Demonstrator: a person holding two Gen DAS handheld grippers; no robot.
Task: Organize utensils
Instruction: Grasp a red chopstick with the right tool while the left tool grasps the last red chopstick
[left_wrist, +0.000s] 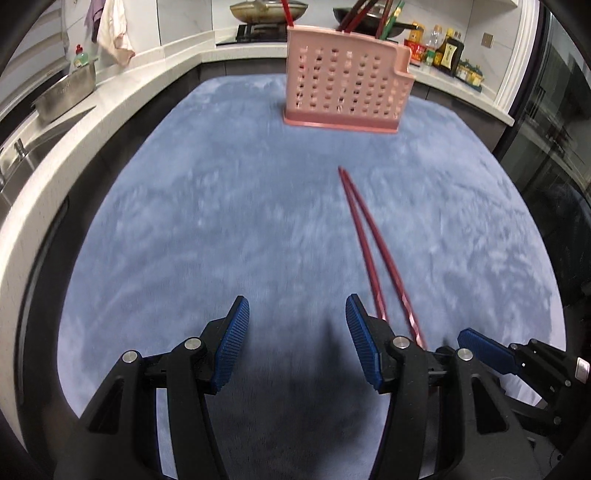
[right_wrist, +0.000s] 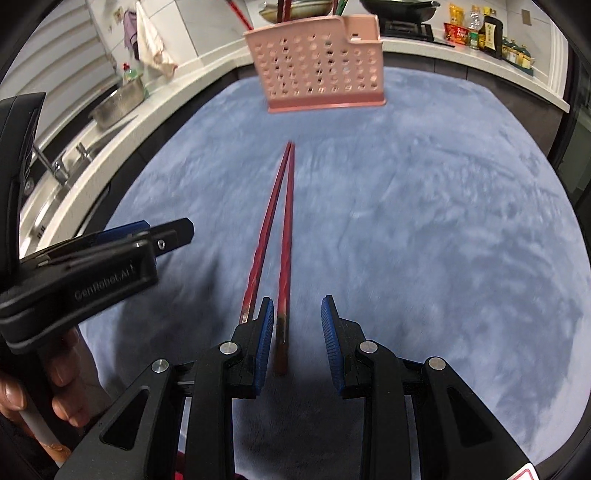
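A pair of red chopsticks (right_wrist: 282, 229) lies on the blue cloth, tips pointing toward the pink perforated utensil holder (right_wrist: 317, 66) at the far side. My right gripper (right_wrist: 297, 314) is open, low over the near ends; one chopstick lies between its jaws, the other just outside the left pad. In the left wrist view the chopsticks (left_wrist: 369, 240) run to the right of my open, empty left gripper (left_wrist: 297, 314). The holder (left_wrist: 345, 85) has several red utensils and a green one standing in it. The right gripper's fingers (left_wrist: 484, 347) show at lower right.
The blue cloth (left_wrist: 221, 203) covers the table. A white counter with a sink and a steel pot (left_wrist: 64, 96) curves along the left. A stove with pans (left_wrist: 266, 11) and sauce bottles (left_wrist: 443, 48) stand behind. The left gripper body (right_wrist: 85, 273) fills the left of the right wrist view.
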